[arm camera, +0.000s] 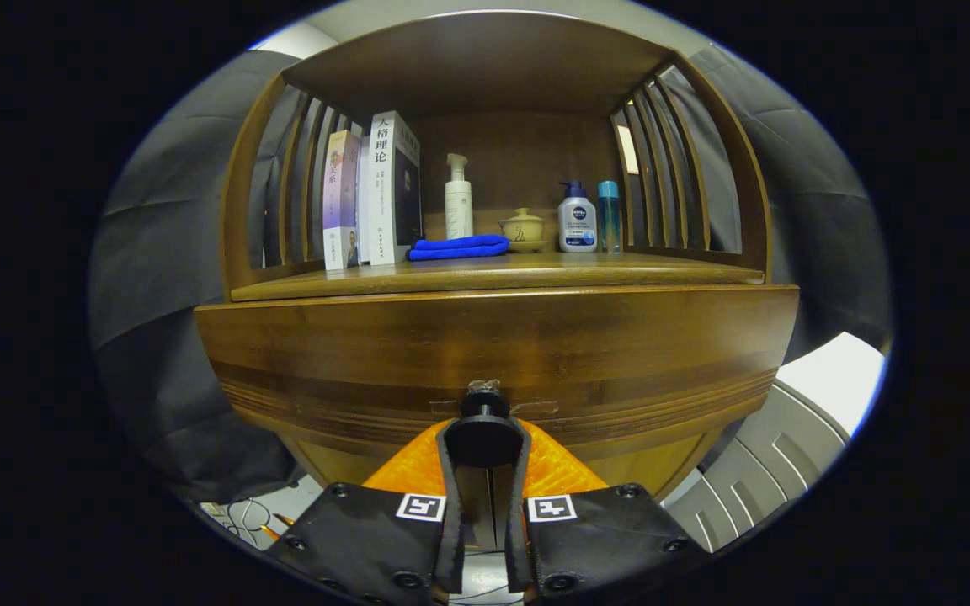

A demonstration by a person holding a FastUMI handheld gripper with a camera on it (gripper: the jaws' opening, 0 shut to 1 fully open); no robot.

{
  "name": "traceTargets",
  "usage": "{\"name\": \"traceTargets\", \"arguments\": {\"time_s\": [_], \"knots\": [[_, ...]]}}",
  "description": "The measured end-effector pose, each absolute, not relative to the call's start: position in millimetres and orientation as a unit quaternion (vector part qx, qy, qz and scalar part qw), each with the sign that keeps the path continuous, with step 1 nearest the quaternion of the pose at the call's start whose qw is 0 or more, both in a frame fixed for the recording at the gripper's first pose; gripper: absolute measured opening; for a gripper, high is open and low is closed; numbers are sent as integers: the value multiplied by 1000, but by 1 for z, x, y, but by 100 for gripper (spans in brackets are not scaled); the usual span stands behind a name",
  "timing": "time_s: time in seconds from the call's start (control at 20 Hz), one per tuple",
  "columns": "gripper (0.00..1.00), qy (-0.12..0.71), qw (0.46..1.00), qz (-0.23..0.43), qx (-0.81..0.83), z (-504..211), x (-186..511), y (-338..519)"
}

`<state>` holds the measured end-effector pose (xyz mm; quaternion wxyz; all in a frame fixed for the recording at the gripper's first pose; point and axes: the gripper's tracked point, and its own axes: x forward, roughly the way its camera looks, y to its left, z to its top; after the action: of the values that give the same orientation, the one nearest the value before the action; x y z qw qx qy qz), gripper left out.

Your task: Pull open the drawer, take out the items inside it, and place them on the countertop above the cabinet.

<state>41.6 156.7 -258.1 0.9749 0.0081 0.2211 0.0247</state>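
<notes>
On the countertop [535,271] above the drawer stand 2 books [371,198], a white pump bottle [458,202], a folded blue cloth [458,247], a small lidded pot [523,229] and 2 more bottles [590,219]. The gripper [485,438] is nearly closed, both fingers clamped around the dark knob [485,406] on the drawer front [493,353].

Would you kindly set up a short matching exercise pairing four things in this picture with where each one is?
Things:
1. blue cloth
2. drawer knob
3. books
4. teapot

Places:
A. between the tool's fingers, which are closed on it
B. standing at the shelf's left end
C. folded flat beside the books, before the white pump bottle
D. between the two pump bottles

Pairs: 1-C, 2-A, 3-B, 4-D
</notes>
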Motion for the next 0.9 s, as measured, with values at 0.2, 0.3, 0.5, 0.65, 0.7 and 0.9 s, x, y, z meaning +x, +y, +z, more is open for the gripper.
{"name": "traceTargets", "arguments": {"time_s": [0.2, 0.3, 0.5, 0.65, 0.7, 0.9], "knots": [[21, 219, 975, 27, 4, -255, 27, 156], [21, 219, 975, 30, -1, -255, 19, 156], [22, 215, 976, 36, -12, -252, 6, 155], [22, 211, 977, 39, -15, -251, -4, 155], [21, 210, 977, 38, -16, -249, -10, 154], [21, 207, 977, 36, -20, -248, -31, 154]]}}
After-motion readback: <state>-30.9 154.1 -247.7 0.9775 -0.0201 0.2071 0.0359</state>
